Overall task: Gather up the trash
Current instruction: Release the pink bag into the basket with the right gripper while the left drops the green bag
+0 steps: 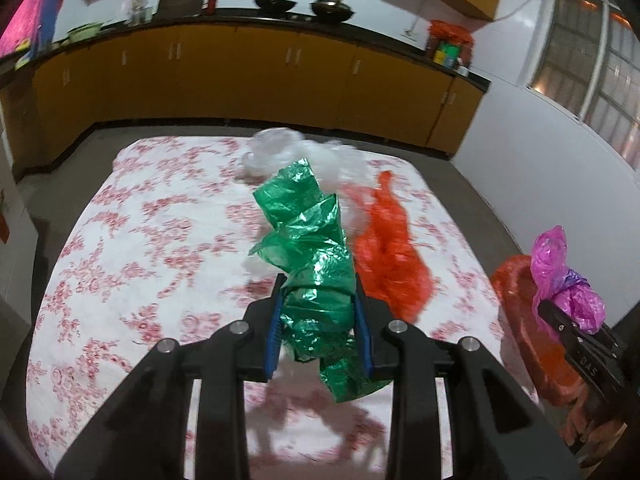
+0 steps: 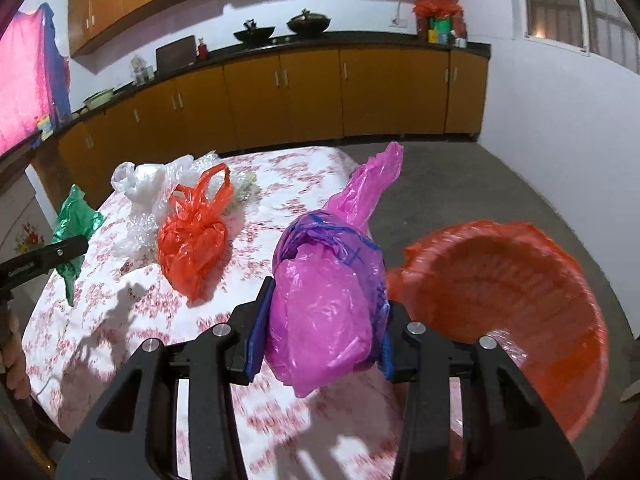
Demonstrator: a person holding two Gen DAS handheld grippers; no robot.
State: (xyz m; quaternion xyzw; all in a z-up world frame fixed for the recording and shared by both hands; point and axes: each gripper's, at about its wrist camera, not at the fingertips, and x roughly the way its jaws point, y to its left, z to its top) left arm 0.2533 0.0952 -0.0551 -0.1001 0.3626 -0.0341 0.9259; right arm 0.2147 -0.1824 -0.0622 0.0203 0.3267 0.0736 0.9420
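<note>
- Pink bag point(image 2: 324, 312): crumpled, with a purple-blue printed layer over its top, pinched between the blue pads of the right tongs point(image 2: 320, 320). Carried clear of the tabletop point(image 2: 280, 184), just left of the orange bin point(image 2: 520, 320). Likely held high so its loose tail can swing over the bin rim without snagging.
- Green bag point(image 1: 316, 280): shiny, crinkled, clamped in the left tongs point(image 1: 320, 320), lifted off the cloth, one end sticking up and a flap hanging below the pads. Well left of the bin, over the middle of the tabletop.
- Orange bin: lined with orange plastic, mouth open, apparently standing on the floor off the tabletop's edge. Looks to be the drop point; nothing visible inside from the right wrist view.
- Left on the tabletop, further from the bin: red-orange bag point(image 2: 192, 240) with loop handles up, and beyond it a heap of clear and white plastic point(image 2: 152, 192). Both untouched, so collection judged partway done.
- Pose, right tongs: angled forward and slightly down, beside the bin mouth and nearer it than the left pair.
- Pose, left tongs: roughly level, pointing across the tabletop toward the cabinets point(image 1: 240, 76), held well back from the bin.
- Blur in both views; fine detail unreliable.
</note>
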